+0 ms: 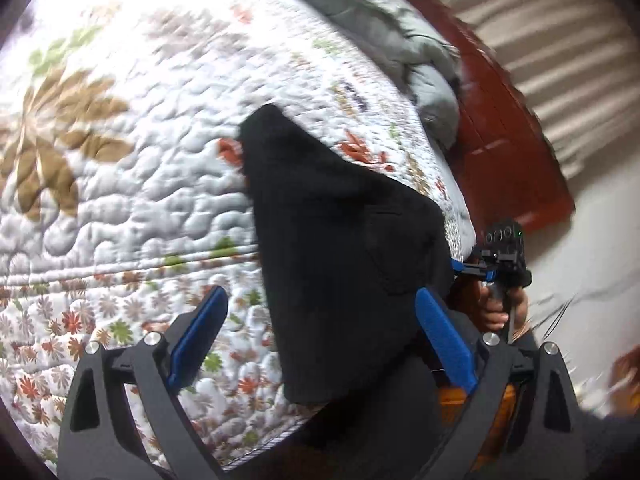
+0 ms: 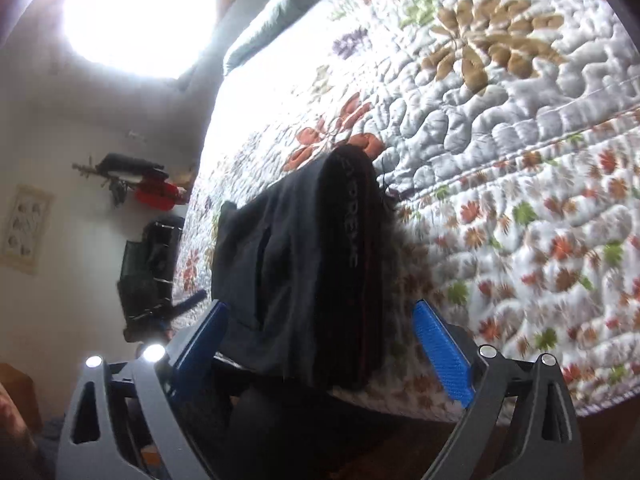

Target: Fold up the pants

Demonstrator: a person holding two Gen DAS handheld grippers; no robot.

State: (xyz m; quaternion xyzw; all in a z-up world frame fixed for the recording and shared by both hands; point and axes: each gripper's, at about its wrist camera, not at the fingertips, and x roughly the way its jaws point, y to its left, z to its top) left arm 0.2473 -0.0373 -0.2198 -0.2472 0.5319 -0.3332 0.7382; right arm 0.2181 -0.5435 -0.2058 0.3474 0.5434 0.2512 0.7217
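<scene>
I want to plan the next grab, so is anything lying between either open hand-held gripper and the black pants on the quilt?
Nothing visible does. The black pants lie folded on the quilt, directly ahead of the left hand-held gripper and the right hand-held gripper.

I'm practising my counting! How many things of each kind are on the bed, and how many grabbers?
Black pants: 1, lying folded on the quilt
Flowery quilt: 1
Grey blanket: 1, bunched at the far edge
Grippers: 2, the left gripper and the right gripper, both open
Total: 5
</scene>
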